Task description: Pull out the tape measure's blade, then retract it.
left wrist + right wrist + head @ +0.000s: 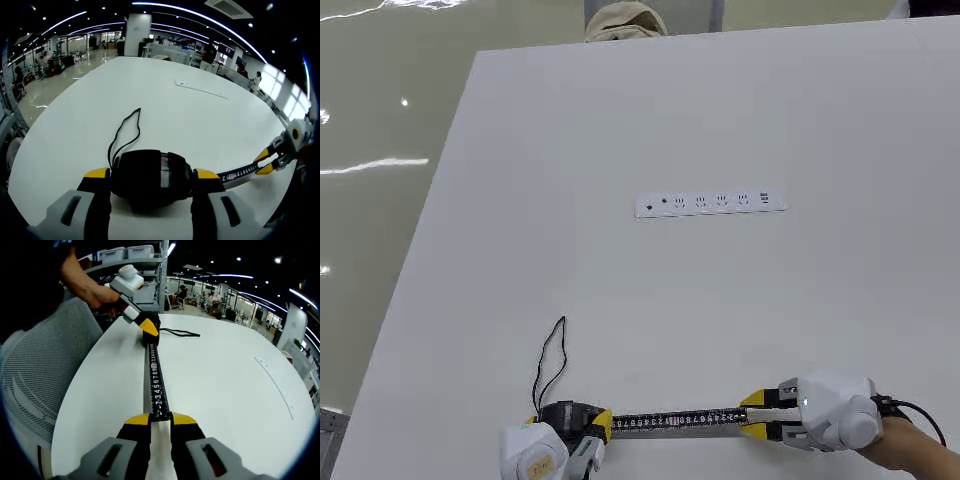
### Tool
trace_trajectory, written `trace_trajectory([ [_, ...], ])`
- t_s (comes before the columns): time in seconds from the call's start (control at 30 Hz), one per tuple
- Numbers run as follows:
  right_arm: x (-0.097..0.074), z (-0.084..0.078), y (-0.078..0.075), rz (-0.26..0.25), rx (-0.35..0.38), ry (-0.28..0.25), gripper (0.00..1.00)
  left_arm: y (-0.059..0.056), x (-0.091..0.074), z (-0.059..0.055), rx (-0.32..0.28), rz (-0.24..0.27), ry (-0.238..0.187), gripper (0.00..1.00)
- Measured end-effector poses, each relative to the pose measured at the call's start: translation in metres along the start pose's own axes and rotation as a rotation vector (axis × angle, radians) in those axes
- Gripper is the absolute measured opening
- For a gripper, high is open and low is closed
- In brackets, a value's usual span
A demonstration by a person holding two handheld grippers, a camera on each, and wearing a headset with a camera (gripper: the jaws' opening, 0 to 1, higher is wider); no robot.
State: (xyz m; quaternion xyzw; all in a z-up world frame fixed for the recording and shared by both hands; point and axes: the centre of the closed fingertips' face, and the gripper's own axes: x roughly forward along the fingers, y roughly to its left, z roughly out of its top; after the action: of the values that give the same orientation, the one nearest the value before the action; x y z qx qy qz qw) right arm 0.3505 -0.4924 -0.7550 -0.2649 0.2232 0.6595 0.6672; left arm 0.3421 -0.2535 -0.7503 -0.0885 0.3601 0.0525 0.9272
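- a plain white table (720,120) carries the work; its left edge runs on a slant against a glossy pale floor (380,100).
- the gripper views show a large lit hall with ceiling strip lights, a grey mesh chair (45,375) just off the table's near side and shelving (135,270) behind it.
- a white power strip (711,203) lies mid-table, well apart from both grippers.
- the black tape measure case (150,165) sits on the table near the near-left corner, clamped between the two yellow-tipped jaws of the left gripper (151,176), one on each flank.
- a hand (95,292) holds that gripper.
- the case's thin black strap (550,365) loops away over the table toward the far side.
- the blade (675,421) is drawn out of the case and runs straight, low over the table, to the right gripper (755,416).
- the right jaws are pinched together on the blade's free end, its numbers reading away from them in the right gripper view.
- the stretched blade lies roughly along the table's near edge and close to it; bare table spreads beyond it to the power strip and on the far right.
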Motion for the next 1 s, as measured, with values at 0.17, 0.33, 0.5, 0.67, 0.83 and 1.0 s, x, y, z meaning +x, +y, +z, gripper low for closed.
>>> trace_trajectory([
  [0.17, 0.002, 0.002, 0.000, 0.003, -0.003, -0.003, 0.12, 0.000, 0.000, 0.000, -0.002, -0.003, -0.001, 0.62],
  [0.33, 0.005, 0.006, 0.000, 0.006, -0.007, -0.005, 0.12, 0.000, 0.000, 0.000, -0.005, -0.006, -0.003, 0.62],
  [0.5, 0.008, 0.008, 0.000, 0.010, -0.012, -0.008, 0.12, 0.000, 0.000, -0.001, -0.010, -0.009, -0.002, 0.62],
  [0.67, 0.009, 0.012, 0.000, 0.013, -0.015, -0.011, 0.12, 0.000, 0.000, 0.000, -0.012, -0.013, -0.001, 0.62],
  [0.83, 0.011, 0.014, 0.000, 0.016, -0.018, -0.013, 0.12, 0.000, 0.000, 0.000, -0.016, -0.015, -0.003, 0.62],
  [1.0, 0.011, 0.016, 0.000, 0.015, -0.018, -0.012, 0.12, 0.001, 0.000, 0.000, -0.019, -0.016, -0.002, 0.62],
])
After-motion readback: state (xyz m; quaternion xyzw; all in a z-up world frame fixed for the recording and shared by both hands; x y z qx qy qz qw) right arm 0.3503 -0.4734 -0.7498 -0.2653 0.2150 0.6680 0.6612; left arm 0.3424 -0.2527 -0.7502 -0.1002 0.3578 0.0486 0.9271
